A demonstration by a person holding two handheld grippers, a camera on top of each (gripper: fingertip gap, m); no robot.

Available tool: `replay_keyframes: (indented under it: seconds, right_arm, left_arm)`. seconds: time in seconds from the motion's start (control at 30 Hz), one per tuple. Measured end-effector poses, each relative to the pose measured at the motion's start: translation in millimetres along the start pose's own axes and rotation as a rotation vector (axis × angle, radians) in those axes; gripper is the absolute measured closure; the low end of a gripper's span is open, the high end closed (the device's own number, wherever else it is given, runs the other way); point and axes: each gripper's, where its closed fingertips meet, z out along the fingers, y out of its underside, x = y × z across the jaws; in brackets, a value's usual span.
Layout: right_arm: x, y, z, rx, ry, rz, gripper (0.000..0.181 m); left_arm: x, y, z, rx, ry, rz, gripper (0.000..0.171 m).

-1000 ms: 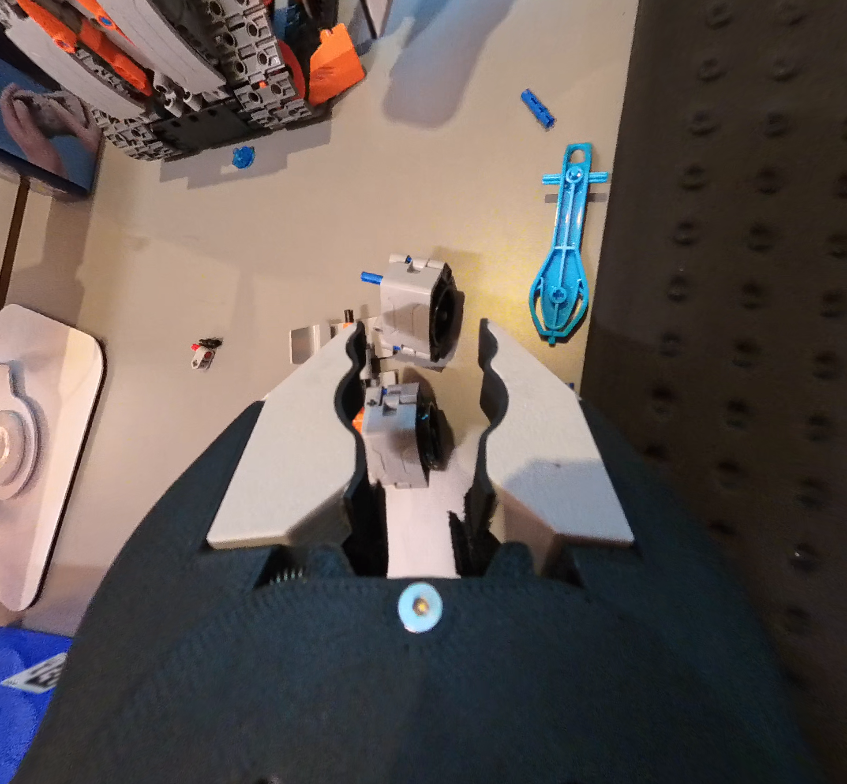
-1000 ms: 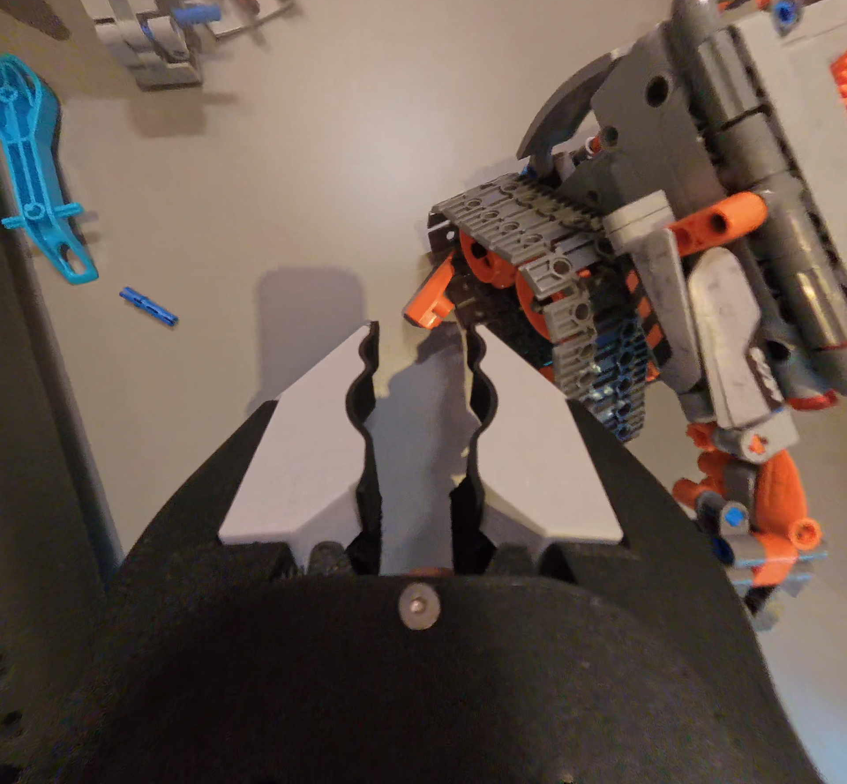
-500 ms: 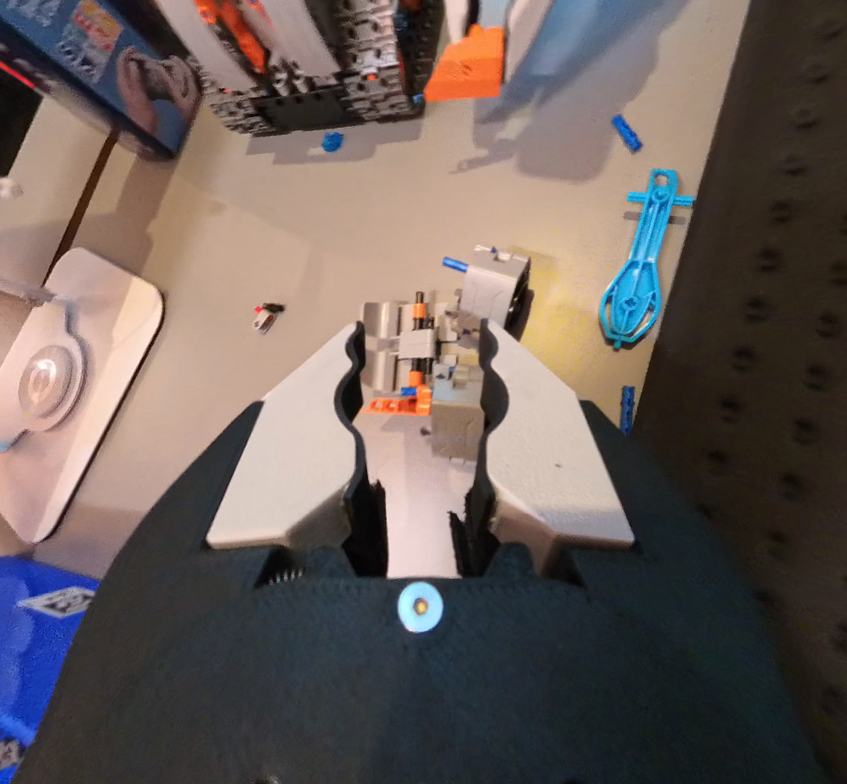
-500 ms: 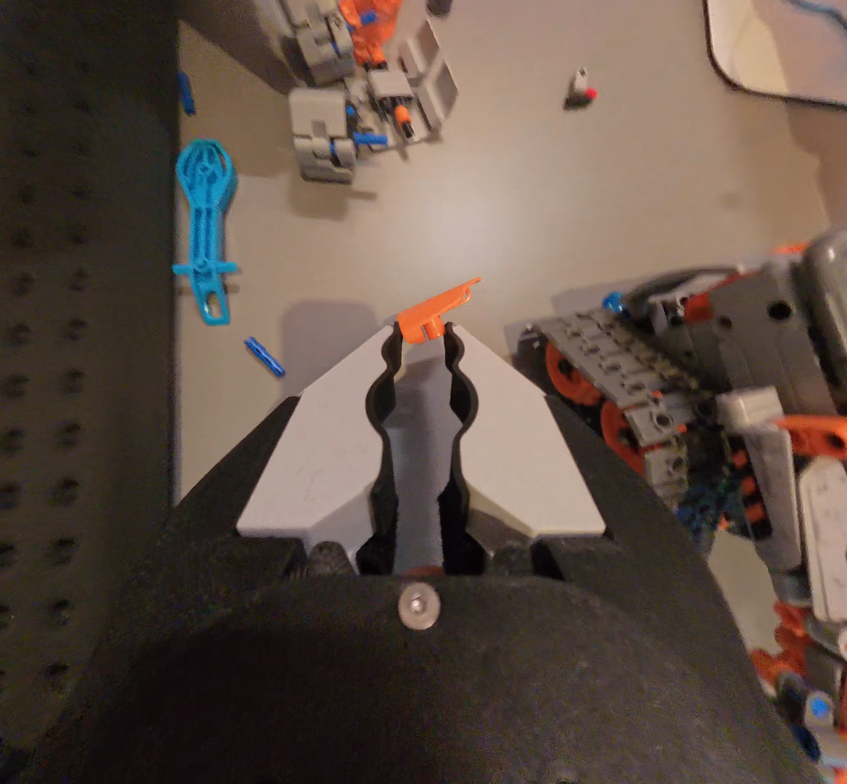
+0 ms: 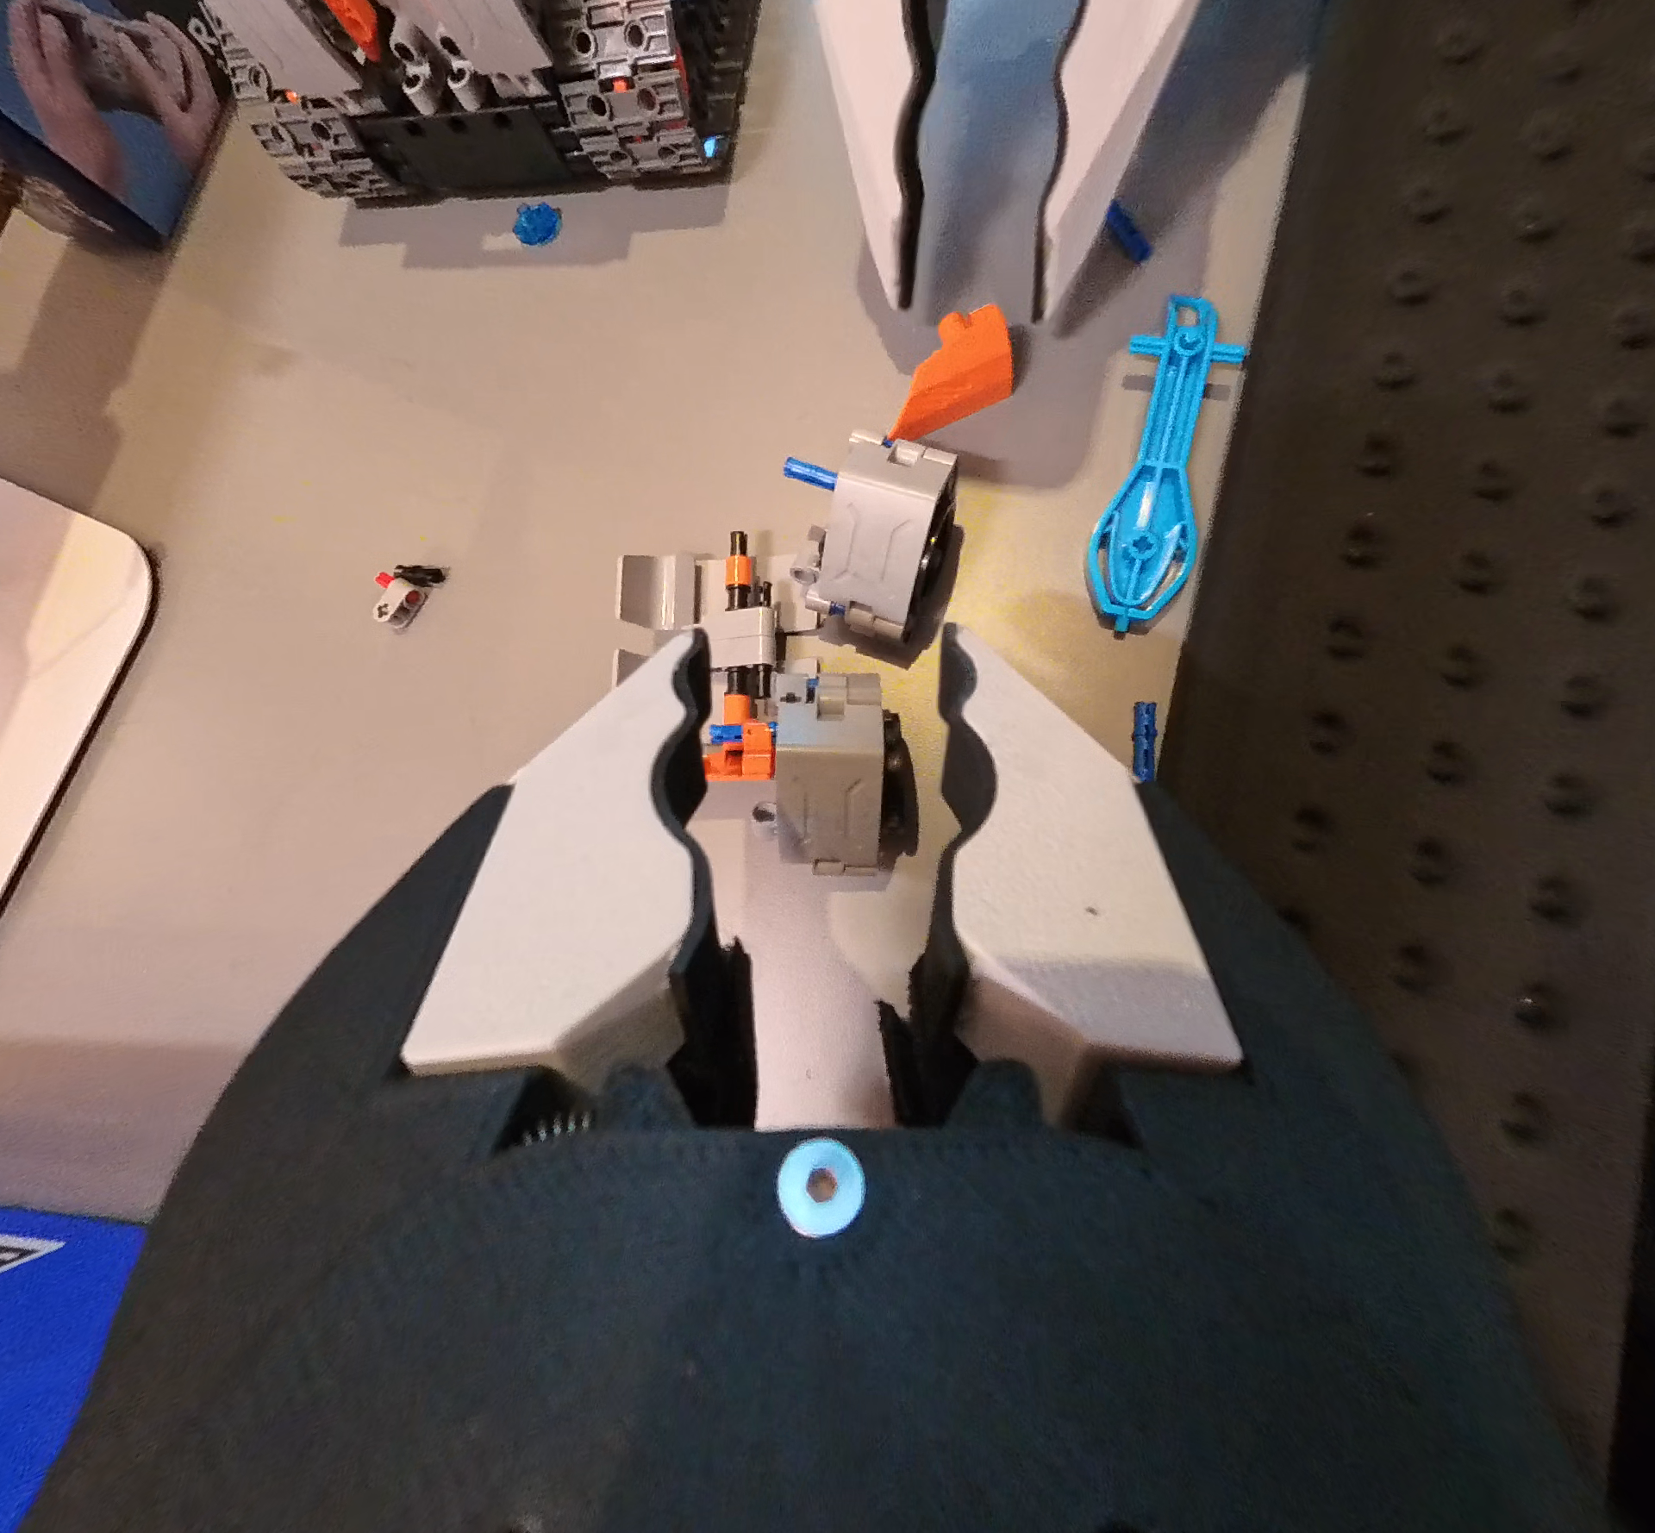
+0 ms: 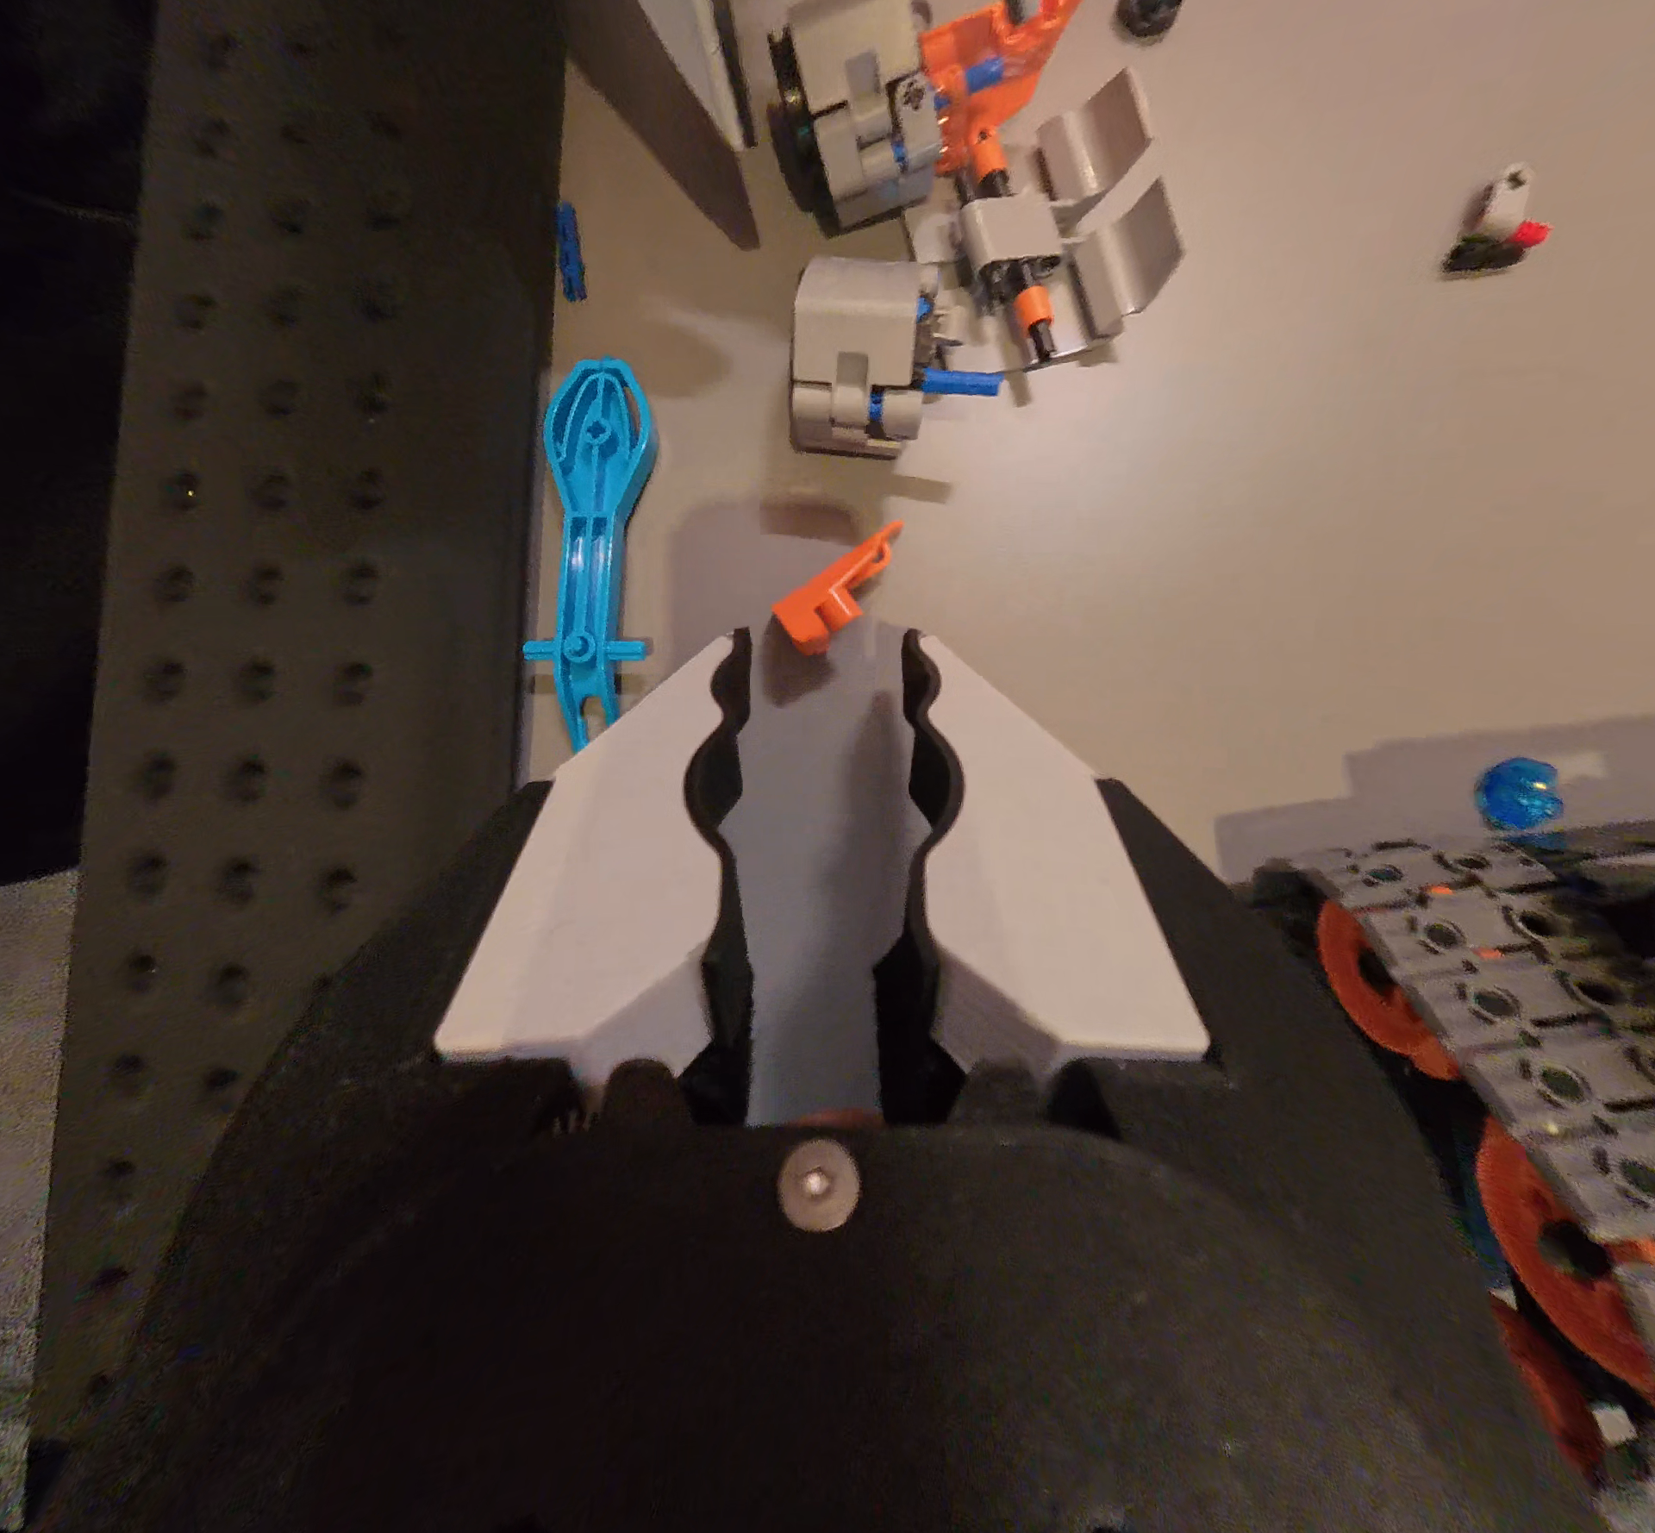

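My left gripper (image 5: pixel 819 639) is open and straddles a grey motor block (image 5: pixel 828 773) without clamping it. The block belongs to a small assembly with an orange-and-black axle (image 5: pixel 739 648) and a second grey motor (image 5: pixel 882 540). My right gripper (image 6: pixel 824 639) is open. A small orange panel piece (image 6: pixel 833 585) sits free just beyond its tips. In the left wrist view the right gripper (image 5: pixel 972 299) hangs above that orange piece (image 5: pixel 963 370), whose tip reaches the second motor. The left fingers (image 6: pixel 681 12) show at the top of the right wrist view.
A grey-and-orange tracked model (image 5: pixel 493 57) (image 6: pixel 1478 997) stands nearby. A cyan tool (image 5: pixel 1155 487) (image 6: pixel 591 505), blue pins (image 5: pixel 1127 231) (image 6: pixel 569 249), a blue round stud (image 5: pixel 537 222) and a small white connector (image 5: pixel 407 590) lie loose. A black dimpled panel (image 5: pixel 1478 594) borders the table. The tips of one gripper are about 10 cm away from the tips of the other. It is some 12 cm from my left tips to the small white connector (image 5: pixel 407 590). Look for it in the right wrist view (image 6: pixel 1497 224) too.
My right gripper carried the orange piece from the tracked model over to the motor assembly, then opened and let it go. My left gripper stayed open over the assembly, shifting slightly.
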Motion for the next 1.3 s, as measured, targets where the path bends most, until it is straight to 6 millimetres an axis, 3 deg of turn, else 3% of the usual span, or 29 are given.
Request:
replay_keyframes:
  seconds: [0.2, 0.3, 0.47, 0.63, 0.77, 0.93, 1.1, 1.2, 1.3]
  right_arm:
    - [-7, -7, 12, -0.011, -0.014, -0.017, 0.147]
    - [-5, -3, 17, -0.054, 0.018, -0.065, 0.163]
    - [3, -10, 7, -0.010, 0.089, -0.139, 0.164]
    - [4, -42, -18, 0.175, 0.132, -0.138, 0.164]
    - [-6, -64, -34, 0.361, -0.004, -0.021, 0.164]
    - [-13, -80, -50, 0.528, -0.164, 0.093, 0.164]
    - [-14, -90, -55, 0.642, -0.279, 0.196, 0.165]
    - [-16, -95, -56, 0.678, -0.326, 0.230, 0.165]
    - [-14, -96, -57, 0.695, -0.331, 0.248, 0.164]
  left_arm:
    - [1, -1, -1, 0.006, -0.001, 0.001, 0.123]
    - [2, -1, 2, -0.008, -0.004, 0.010, 0.123]
    - [1, -9, 4, 0.014, -0.018, 0.027, 0.123]
    - [5, -36, 5, 0.103, -0.074, 0.132, 0.125]
    - [7, -59, 5, 0.155, -0.224, 0.318, 0.128]
    - [4, -73, -1, 0.166, -0.426, 0.513, 0.128]
    - [4, -86, -9, 0.197, -0.594, 0.656, 0.146]
    - [4, -89, -13, 0.210, -0.630, 0.688, 0.159]
    - [4, -89, -14, 0.259, -0.539, 0.597, 0.163]
